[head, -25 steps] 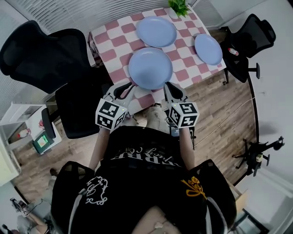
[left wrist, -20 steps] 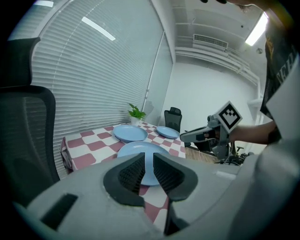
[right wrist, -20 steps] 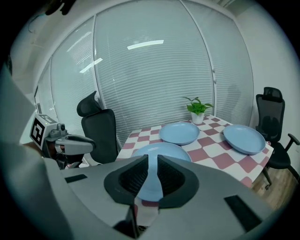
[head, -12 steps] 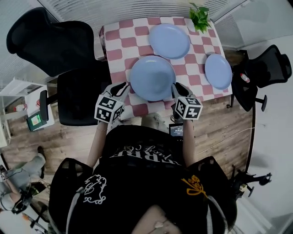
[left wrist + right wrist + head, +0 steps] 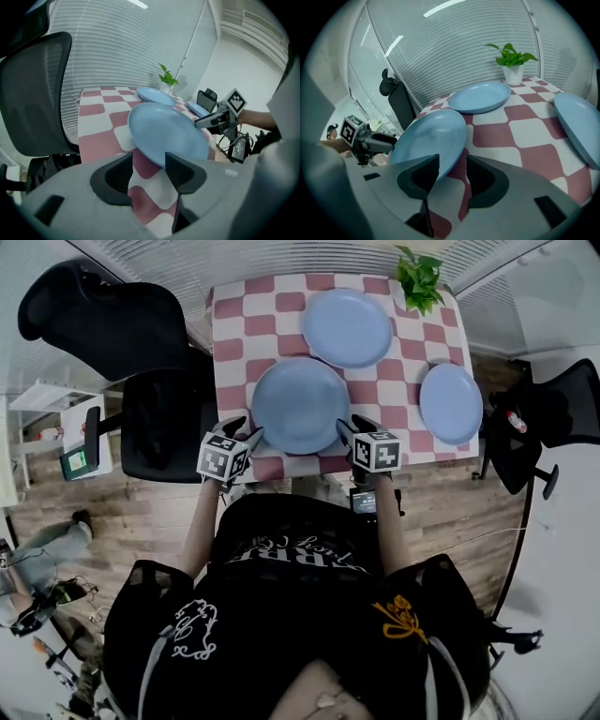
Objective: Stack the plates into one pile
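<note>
Three light-blue plates lie apart on a red-and-white checked table. The near plate sits by the front edge, a second plate behind it, and a third plate to the right. My left gripper is at the near plate's left rim and my right gripper at its right rim. Both sets of jaws are opening. The rim lies in each gap, with no pad pressing on it.
A potted plant stands at the table's far right corner. Black office chairs crowd the table's left side, and another chair stands to its right. Wooden floor surrounds the table.
Both grippers have moved forward from the table's front edge to either side of the near plate's rim. The view has shifted over the table.
</note>
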Available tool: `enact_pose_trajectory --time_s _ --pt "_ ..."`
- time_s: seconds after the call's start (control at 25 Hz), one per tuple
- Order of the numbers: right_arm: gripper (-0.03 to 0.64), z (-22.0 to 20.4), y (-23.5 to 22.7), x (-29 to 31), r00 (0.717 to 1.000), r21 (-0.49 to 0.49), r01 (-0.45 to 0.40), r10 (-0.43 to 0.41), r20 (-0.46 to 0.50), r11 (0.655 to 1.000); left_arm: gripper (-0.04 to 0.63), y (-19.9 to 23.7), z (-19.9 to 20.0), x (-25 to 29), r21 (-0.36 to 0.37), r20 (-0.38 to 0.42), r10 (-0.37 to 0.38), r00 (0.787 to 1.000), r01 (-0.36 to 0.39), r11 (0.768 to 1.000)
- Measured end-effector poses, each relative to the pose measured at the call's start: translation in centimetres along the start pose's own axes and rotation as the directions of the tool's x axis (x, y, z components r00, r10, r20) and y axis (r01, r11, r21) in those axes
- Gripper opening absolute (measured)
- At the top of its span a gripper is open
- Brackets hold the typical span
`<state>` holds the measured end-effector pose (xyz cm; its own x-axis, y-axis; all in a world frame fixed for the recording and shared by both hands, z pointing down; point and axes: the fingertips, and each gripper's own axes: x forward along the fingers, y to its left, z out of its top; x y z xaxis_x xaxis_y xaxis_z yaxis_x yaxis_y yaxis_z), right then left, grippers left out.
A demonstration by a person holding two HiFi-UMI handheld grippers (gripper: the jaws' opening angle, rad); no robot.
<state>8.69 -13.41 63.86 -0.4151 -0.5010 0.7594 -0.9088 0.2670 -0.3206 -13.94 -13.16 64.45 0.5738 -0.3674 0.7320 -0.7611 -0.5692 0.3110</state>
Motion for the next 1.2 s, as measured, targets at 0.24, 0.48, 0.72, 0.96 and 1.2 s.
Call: enact_pose_trajectory --time_s 0.24,0.48,0.72,0.96,1.2 --pt "0.137 -0.9 0.4 0.9 0.998 -0.014 -0.064 0.064 -0.021 0.998 0.212 -0.7 -0.2 1.7 -0.044 -0.02 0.032 0.999 -0.033 0.999" --pt "0.129 -0.9 0.6 0.4 0.993 0.004 -0.107 0.107 -0.045 0.994 0.212 -1.5 -0.1 1.7 -0.014 -0.05 0.065 0.997 -0.066 0.998" --pt "0.127 1.1 1.8 -1.1 0.988 -0.015 -0.151 0.151 -0.033 0.988 0.212 -2.2 1.7 -1.5 -0.037 0.029 0.104 0.994 -0.103 0.994" --pt "0.113 5.3 1.7 -2.7 0.984 -0.015 -0.167 0.168 0.066 0.986 0.212 -2.6 5.7 -3.2 -0.011 0.121 0.136 0.983 -0.136 0.991" --pt "0.103 10.1 -2.6 -3.4 0.983 0.025 -0.118 0.113 0.142 0.993 0.212 -2.8 12.6 -0.5 0.098 0.172 0.074 0.982 -0.092 0.991"
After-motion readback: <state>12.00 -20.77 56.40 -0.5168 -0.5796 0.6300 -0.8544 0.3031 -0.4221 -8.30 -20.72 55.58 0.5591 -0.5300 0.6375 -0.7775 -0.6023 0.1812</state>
